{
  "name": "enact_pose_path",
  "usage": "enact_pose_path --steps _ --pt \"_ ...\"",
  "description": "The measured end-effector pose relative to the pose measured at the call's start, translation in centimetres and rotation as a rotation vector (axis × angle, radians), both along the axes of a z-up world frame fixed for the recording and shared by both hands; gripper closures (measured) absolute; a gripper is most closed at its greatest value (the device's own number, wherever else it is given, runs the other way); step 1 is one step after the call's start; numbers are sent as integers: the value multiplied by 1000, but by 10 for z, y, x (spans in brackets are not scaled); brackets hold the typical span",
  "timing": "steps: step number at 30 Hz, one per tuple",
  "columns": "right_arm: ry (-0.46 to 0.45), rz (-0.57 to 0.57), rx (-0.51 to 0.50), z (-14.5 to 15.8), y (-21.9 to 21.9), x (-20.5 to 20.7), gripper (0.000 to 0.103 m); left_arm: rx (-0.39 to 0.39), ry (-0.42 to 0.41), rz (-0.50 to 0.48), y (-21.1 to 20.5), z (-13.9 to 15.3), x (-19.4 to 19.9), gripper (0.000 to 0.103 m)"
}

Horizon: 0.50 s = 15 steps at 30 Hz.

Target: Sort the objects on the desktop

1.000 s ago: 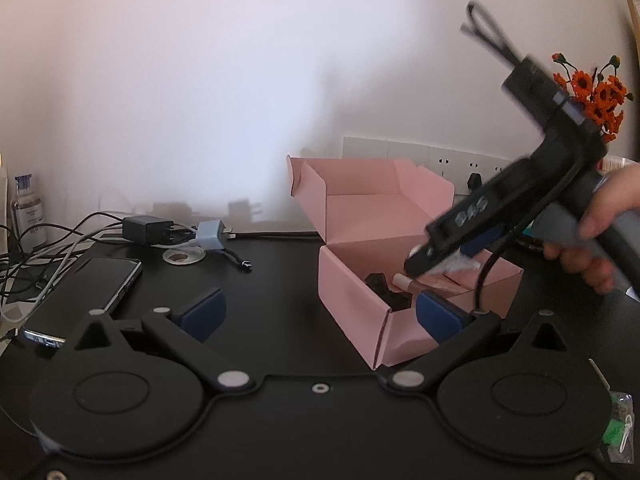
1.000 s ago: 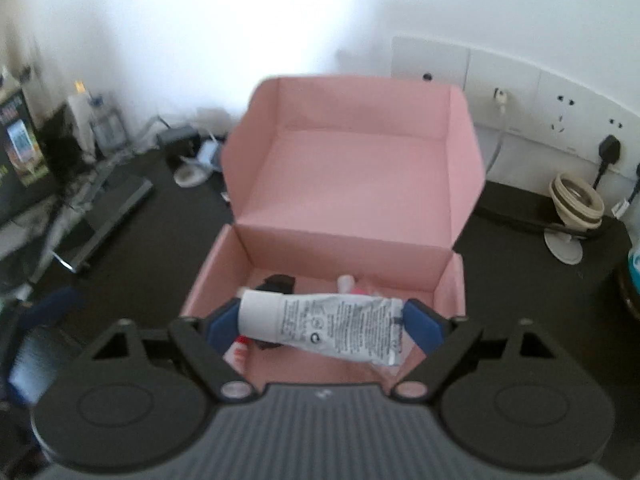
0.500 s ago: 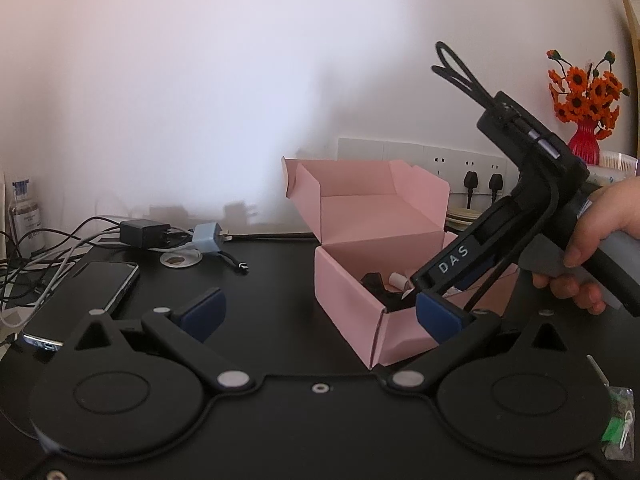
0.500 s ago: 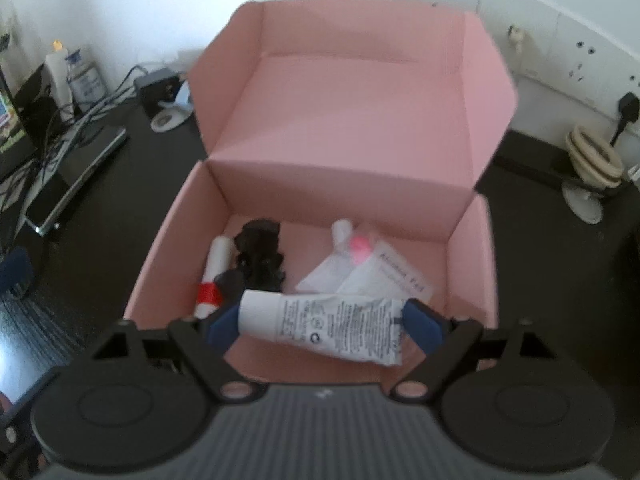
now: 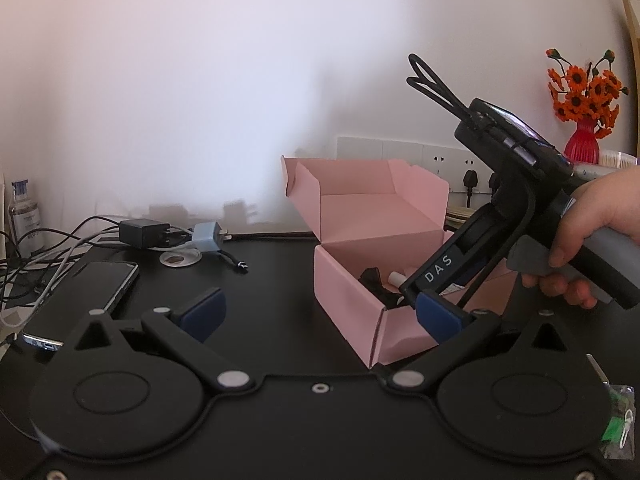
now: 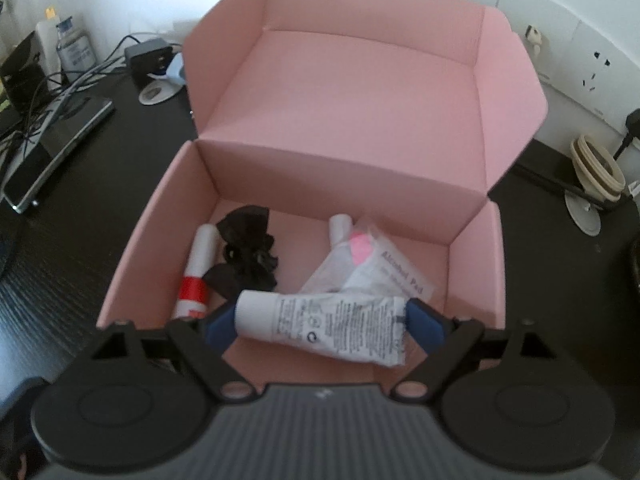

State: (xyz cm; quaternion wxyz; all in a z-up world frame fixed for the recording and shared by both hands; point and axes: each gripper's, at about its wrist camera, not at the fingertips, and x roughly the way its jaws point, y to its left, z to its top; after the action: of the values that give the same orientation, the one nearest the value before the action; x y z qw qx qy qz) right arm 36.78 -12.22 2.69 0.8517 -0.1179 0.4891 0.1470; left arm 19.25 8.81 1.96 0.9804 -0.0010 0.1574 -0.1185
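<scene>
My right gripper (image 6: 322, 324) is shut on a white printed tube (image 6: 324, 330), held crosswise inside the front of the open pink box (image 6: 360, 92). In the box lie a white tube with a red band (image 6: 198, 268), a black scrunchie (image 6: 246, 252) and an alcohol pad packet (image 6: 384, 272). My left gripper (image 5: 320, 312) is open and empty, low over the black desk, facing the pink box (image 5: 344, 292). The right gripper body (image 5: 492, 216) leans into the box from the right.
A phone (image 5: 84, 296), chargers (image 5: 144, 232) and tangled cables lie at the left. A red vase of orange flowers (image 5: 584, 112) and wall sockets (image 5: 440, 160) stand behind. A small green packet (image 5: 618, 428) lies at the right. A coiled cable (image 6: 596, 168) lies right of the box.
My right gripper has moved forward and down into the pink box with the tube. My left gripper has barely moved.
</scene>
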Motion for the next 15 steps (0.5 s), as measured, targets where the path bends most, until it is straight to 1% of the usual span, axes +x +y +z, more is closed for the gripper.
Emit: enact_pose_path --steps 11,13,15 --pt "-4 14 -7 -1 5 1 14 2 -1 3 0 0 0 0" --pt "-20 28 -11 1 7 0 14 -3 -3 4 0 1 0 0" --pt "-42 32 5 5 6 -2 14 -7 -3 4 1 1 0 0"
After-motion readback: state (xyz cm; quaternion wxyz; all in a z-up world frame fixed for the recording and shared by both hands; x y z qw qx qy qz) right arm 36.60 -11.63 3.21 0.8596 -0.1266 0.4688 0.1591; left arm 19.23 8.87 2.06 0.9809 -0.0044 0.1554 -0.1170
